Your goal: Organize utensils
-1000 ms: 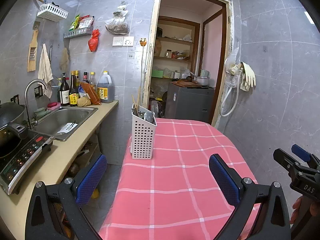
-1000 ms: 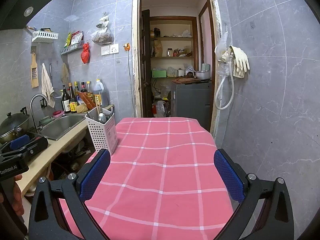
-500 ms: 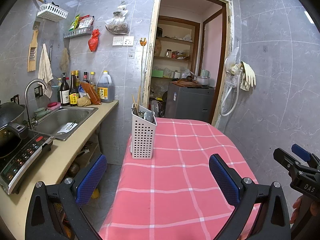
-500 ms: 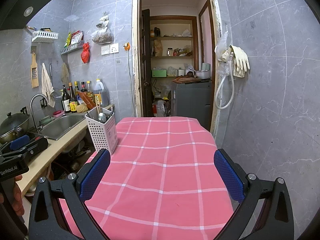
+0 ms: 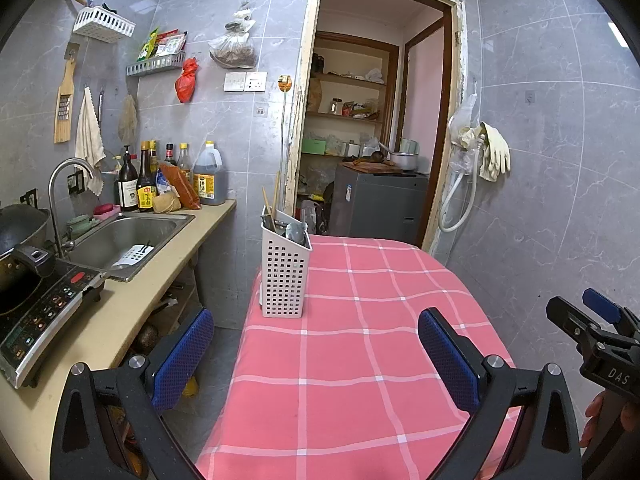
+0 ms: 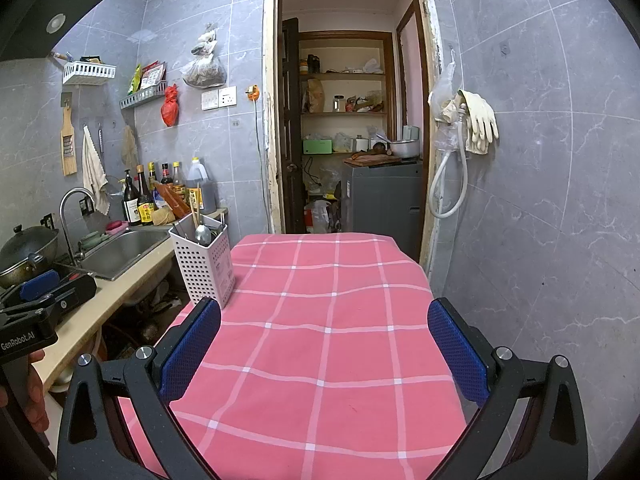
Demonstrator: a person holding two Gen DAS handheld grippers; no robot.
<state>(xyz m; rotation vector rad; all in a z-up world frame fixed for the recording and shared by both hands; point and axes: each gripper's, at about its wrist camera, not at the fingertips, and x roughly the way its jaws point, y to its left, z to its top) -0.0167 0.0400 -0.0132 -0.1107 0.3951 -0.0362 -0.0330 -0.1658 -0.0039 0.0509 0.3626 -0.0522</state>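
A white perforated utensil holder (image 5: pixel 285 278) (image 6: pixel 204 264) stands upright on the left edge of the pink checked tablecloth (image 5: pixel 360 352) (image 6: pixel 332 320). Chopsticks (image 5: pixel 269 206) and a metal spoon (image 6: pixel 203 234) stick out of its top. My left gripper (image 5: pixel 316 340) hangs open over the near part of the table, well short of the holder, with nothing between its blue pads. My right gripper (image 6: pixel 324 344) is also open and holds nothing, to the right of the holder. Each gripper's body shows at the edge of the other's view.
A counter (image 5: pixel 132 304) runs along the left with a steel sink (image 5: pixel 124 240), a tap, sauce bottles (image 5: pixel 140 184), an induction hob (image 5: pixel 36 312) and a wok. An open doorway (image 6: pixel 348 140) lies behind the table. Rubber gloves (image 6: pixel 478 120) hang on the right wall.
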